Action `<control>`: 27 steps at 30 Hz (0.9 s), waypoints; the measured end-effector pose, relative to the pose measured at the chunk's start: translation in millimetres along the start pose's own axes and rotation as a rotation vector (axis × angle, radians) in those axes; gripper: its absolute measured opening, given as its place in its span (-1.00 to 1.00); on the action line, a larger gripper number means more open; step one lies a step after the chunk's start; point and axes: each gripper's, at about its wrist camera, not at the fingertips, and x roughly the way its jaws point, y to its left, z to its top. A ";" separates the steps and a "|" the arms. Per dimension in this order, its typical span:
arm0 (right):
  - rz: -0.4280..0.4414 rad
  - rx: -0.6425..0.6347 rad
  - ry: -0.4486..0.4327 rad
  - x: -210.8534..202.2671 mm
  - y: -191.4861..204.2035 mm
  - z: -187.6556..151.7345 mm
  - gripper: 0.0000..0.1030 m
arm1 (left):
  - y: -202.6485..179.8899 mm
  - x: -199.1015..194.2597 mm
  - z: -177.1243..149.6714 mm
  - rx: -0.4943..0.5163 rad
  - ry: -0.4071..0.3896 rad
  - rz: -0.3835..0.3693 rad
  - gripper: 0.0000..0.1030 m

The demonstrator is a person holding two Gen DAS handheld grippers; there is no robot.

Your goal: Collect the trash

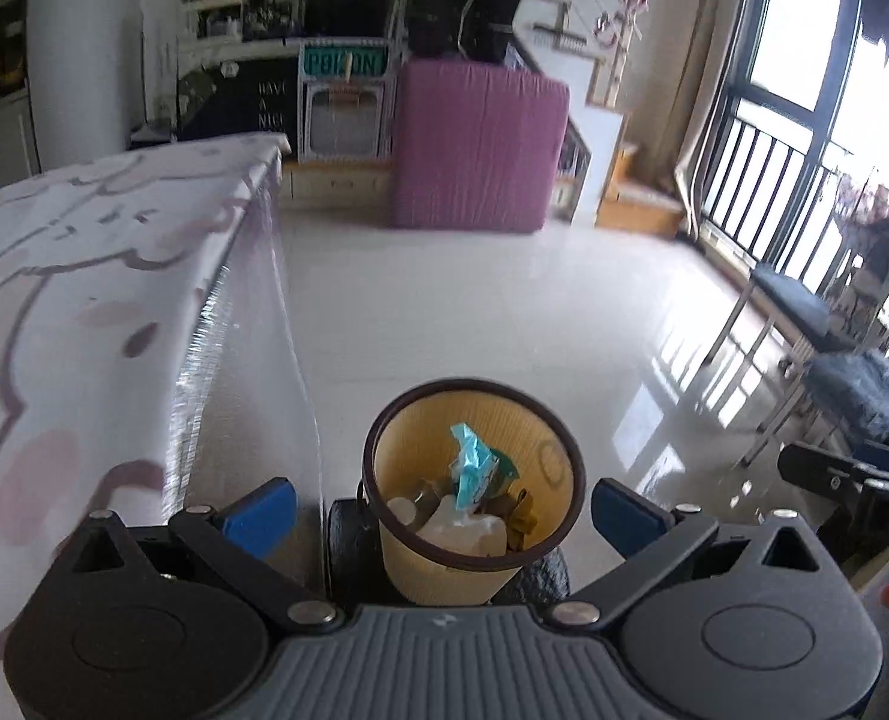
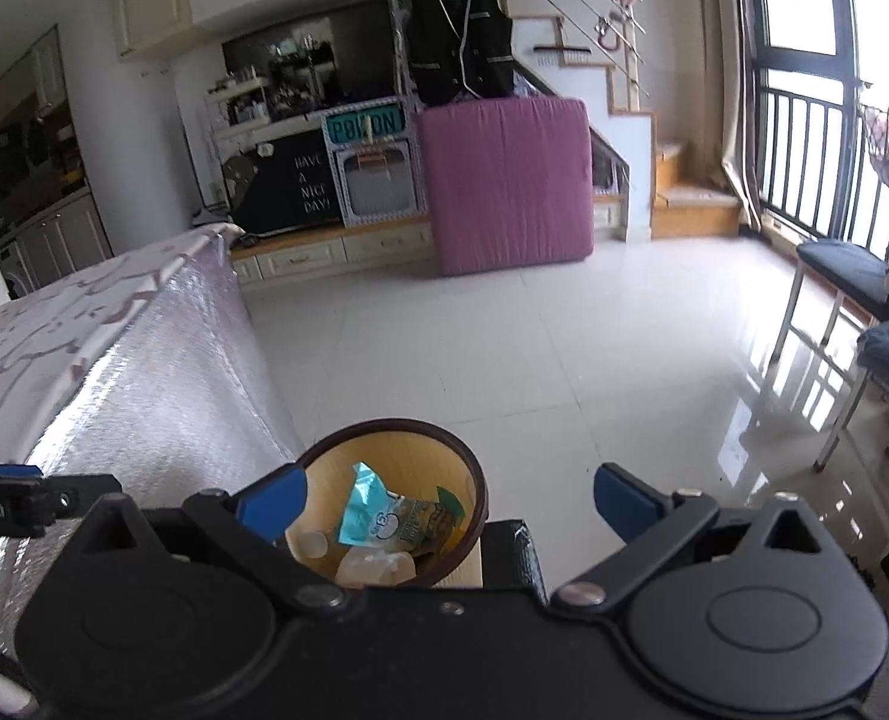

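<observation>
A yellow trash bin (image 1: 540, 420) with a dark brown rim stands on the floor beside the table; it also shows in the right wrist view (image 2: 396, 450). Inside lie a teal wrapper (image 1: 471, 468), also seen from the right (image 2: 366, 510), a white plastic piece (image 1: 462, 531) and other scraps. My left gripper (image 1: 444, 510) is open and empty, held above the bin. My right gripper (image 2: 450, 507) is open and empty, above and just right of the bin. The right gripper's body shows at the right edge of the left wrist view (image 1: 852, 492).
A table with a patterned white cloth (image 1: 84, 276) and a clear plastic overhang stands to the left of the bin. A pink mattress (image 1: 480, 144) leans at the far wall. Chairs with dark cushions (image 2: 852, 276) stand by the window on the right. Glossy tiled floor (image 2: 504, 348) lies ahead.
</observation>
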 end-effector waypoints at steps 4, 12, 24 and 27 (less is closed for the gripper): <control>0.016 -0.018 -0.029 -25.6 4.8 -6.9 1.00 | 7.2 -29.8 -14.5 -0.022 -0.068 -0.010 1.00; 0.036 -0.044 -0.068 -57.1 16.5 -27.2 1.00 | 17.0 -74.2 -45.2 -0.037 -0.153 0.002 1.00; 0.006 -0.083 -0.090 -85.3 25.6 -69.7 1.00 | 22.0 -98.3 -89.7 -0.008 -0.228 0.075 1.00; 0.001 -0.101 -0.099 -92.0 29.3 -77.6 1.00 | 22.0 -96.1 -99.4 -0.007 -0.218 0.083 1.00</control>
